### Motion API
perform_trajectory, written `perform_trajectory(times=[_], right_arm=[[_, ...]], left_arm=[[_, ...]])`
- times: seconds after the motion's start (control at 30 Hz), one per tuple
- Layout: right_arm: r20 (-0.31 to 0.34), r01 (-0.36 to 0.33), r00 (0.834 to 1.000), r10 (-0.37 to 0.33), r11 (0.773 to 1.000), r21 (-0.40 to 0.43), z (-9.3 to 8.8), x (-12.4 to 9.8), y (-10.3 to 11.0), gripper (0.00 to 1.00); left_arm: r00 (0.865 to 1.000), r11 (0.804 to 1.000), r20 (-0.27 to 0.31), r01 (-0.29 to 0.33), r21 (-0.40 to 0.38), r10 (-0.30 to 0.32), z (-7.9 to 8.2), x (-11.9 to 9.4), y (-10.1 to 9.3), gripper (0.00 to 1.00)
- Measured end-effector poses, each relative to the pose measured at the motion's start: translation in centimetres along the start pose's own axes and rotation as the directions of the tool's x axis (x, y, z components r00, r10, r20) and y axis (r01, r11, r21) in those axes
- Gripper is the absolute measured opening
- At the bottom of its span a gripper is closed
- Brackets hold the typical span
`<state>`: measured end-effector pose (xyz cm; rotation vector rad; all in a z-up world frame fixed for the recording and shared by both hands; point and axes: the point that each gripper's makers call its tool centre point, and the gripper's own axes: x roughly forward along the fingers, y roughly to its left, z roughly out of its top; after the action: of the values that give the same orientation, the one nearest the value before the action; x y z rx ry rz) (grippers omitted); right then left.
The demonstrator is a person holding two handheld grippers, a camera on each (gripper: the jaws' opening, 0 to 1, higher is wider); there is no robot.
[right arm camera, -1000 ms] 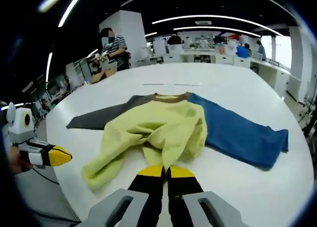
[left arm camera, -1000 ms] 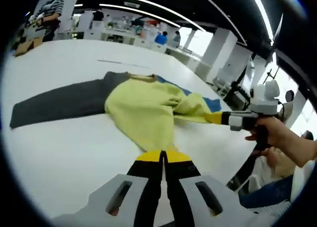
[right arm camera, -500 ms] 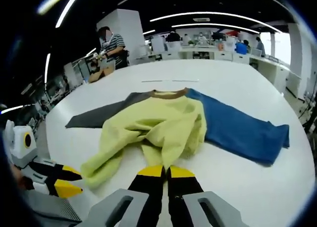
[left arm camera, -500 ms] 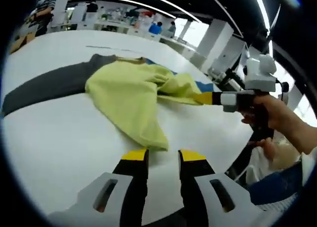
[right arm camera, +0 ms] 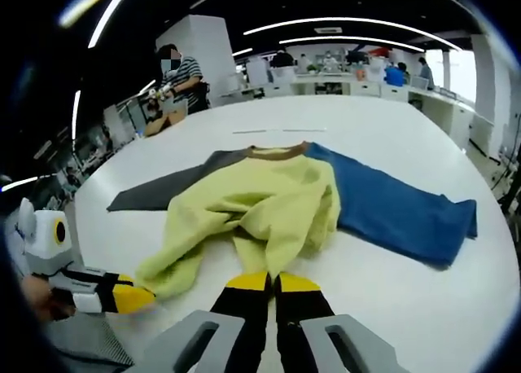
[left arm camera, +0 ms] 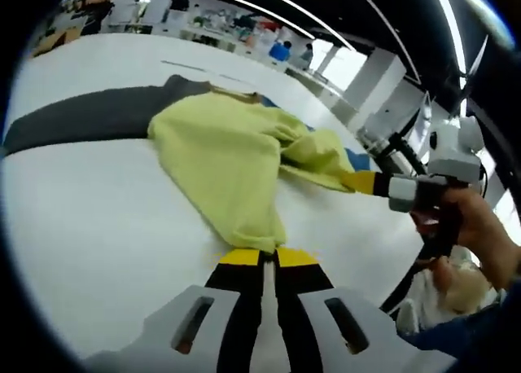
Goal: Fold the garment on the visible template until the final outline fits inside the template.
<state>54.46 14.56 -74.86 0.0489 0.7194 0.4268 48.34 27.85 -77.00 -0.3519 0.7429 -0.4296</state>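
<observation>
A wide white surface (right arm camera: 383, 145) runs from near to far, glossy enough to catch the ceiling glare. A thin pale line (right arm camera: 277, 131) lies across it well beyond the middle. At its far left corner stands a person (right arm camera: 181, 78) in a striped top, just beside a brown box (right arm camera: 161, 121). Behind that person rises a broad white column (right arm camera: 213, 49). Along the far side stretch white desks (right arm camera: 342, 89) crowded with small clutter, where several seated people (right arm camera: 396, 74) gather, one in blue. Long light strips (right arm camera: 358, 23) curve over the dark ceiling. A bright window (right arm camera: 466, 78) glows at the far right. In the left gripper view another white column (left arm camera: 383, 96) stands at right.
</observation>
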Motion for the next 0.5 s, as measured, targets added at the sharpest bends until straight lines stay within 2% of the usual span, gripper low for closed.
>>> perform_trajectory(times=[0.1, 0.5], right_arm=[[0.002, -0.017, 1.000, 0.017, 1.000, -0.005, 0.1, -0.3, 0.3, 0.00], [0.014, -0.090, 0.996, 0.090, 0.996, -0.023, 1.3, -3.4, 0.6, 0.00]], left_arm=[[0.999, 0.999, 0.031, -0.006, -0.043, 0.007, 0.9, -0.8, 0.5, 0.00], [0.999, 1.000, 0.044, -0.012, -0.024, 0.013, 3.7, -5.2, 1.6, 0.00]])
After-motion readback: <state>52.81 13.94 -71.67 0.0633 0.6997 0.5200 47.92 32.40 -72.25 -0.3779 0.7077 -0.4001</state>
